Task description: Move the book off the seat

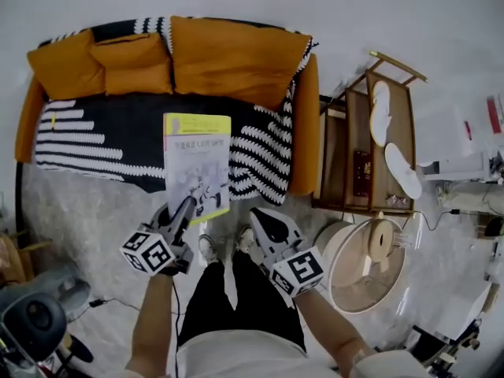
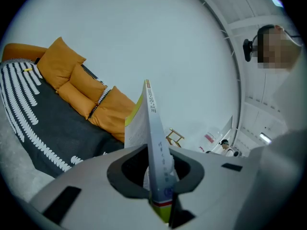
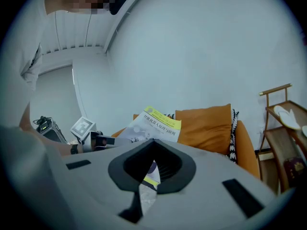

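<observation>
The book (image 1: 197,160) has a yellow top band and a grey-white cover. My left gripper (image 1: 187,205) is shut on its lower edge and holds it in the air, over the front edge of the sofa seat (image 1: 102,132). In the left gripper view the book (image 2: 153,123) stands edge-on, clamped between the jaws of the left gripper (image 2: 156,176). My right gripper (image 1: 256,215) hangs just right of the book, apart from it, shut on nothing. The right gripper view looks past the right gripper (image 3: 144,186) at the book's cover (image 3: 156,126).
Orange cushions (image 1: 228,57) line the sofa back, over a black-and-white striped blanket. A wooden rack (image 1: 339,156) with white slippers (image 1: 380,113) stands right of the sofa. A round pale appliance (image 1: 368,262) sits on the floor beside my right arm. My feet (image 1: 209,246) stand before the sofa.
</observation>
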